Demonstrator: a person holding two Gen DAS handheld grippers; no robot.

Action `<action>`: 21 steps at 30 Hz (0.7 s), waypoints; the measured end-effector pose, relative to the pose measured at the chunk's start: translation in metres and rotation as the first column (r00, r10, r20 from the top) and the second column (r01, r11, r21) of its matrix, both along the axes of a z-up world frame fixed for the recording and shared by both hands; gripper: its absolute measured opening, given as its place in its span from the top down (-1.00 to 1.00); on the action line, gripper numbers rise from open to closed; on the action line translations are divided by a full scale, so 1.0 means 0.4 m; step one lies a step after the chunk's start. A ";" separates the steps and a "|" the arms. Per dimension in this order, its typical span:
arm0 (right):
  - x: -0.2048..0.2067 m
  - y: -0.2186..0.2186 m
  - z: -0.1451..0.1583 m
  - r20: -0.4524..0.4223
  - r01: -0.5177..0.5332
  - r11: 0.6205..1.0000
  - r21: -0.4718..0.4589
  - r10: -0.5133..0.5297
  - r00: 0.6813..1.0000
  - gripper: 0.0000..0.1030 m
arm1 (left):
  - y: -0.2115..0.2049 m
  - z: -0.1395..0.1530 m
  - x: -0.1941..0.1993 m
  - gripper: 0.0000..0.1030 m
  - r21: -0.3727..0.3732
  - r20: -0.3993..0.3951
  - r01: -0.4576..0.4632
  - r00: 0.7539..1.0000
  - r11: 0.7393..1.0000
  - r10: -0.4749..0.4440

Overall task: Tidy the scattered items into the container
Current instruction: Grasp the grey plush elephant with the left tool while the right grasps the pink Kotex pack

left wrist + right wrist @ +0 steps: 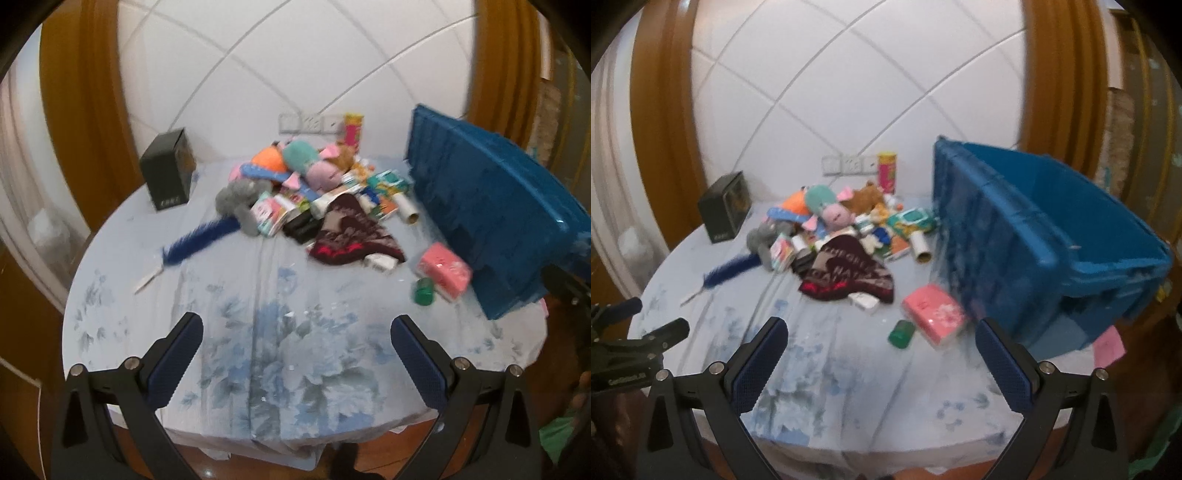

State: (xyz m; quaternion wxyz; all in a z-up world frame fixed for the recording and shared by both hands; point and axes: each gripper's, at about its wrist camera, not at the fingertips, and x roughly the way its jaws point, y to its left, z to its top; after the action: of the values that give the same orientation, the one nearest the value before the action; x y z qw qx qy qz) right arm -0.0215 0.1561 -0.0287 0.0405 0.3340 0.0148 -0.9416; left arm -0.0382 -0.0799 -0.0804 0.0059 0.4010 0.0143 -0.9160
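A blue plastic crate (1045, 236) stands on the right side of the round table, also seen from the left wrist as the crate (491, 206). A heap of scattered items (306, 188) lies at the table's back middle: plush toys (827, 210), small boxes, a dark red patterned cloth (846, 277), a paper roll (919, 247). Nearer the crate lie a pink pack (934, 310) and a green lid-like object (902, 334). A blue brush (201, 240) lies to the left. My left gripper (295, 354) and right gripper (881, 354) both hang open over the near table edge, holding nothing.
A black box (170, 170) stands at the back left, and a pink-yellow canister (887, 171) by the wall sockets. The table wears a pale blue flowered cloth (280, 354). The left gripper (639, 325) shows at the left edge of the right wrist view. Wooden frames flank the tiled wall.
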 end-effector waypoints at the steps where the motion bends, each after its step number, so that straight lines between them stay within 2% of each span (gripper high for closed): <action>1: -0.022 -0.009 -0.012 0.007 -0.012 1.000 -0.001 0.012 1.000 -1.00 | -0.020 -0.019 -0.023 -1.00 0.001 0.015 -0.021 1.000 1.000 0.021; 4: -0.122 -0.039 -0.064 0.041 -0.048 0.999 -0.017 0.049 0.998 -1.00 | -0.076 -0.075 -0.104 -1.00 0.006 0.069 -0.074 0.995 0.997 0.073; 7: -0.247 -0.064 -0.128 0.101 -0.074 0.996 -0.047 0.079 0.992 -1.00 | -0.109 -0.117 -0.194 -1.00 -0.024 0.125 -0.101 0.987 0.995 0.103; 14: -0.516 -0.163 -0.251 0.223 -0.170 0.984 -0.059 0.178 0.958 -1.00 | -0.220 -0.182 -0.347 -1.00 -0.039 0.175 -0.204 0.962 0.978 0.208; 21: -0.656 -0.293 -0.336 0.302 -0.222 0.973 -0.062 0.230 0.925 -1.00 | -0.403 -0.244 -0.463 -1.00 -0.078 0.216 -0.266 0.936 0.961 0.277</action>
State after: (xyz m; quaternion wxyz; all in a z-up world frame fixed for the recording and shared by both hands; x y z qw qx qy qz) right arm -0.2838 0.0387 -0.1631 0.1548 0.4718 0.0340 -0.8673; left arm -0.2232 -0.2412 -0.1781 0.1433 0.4958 0.0472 -0.8552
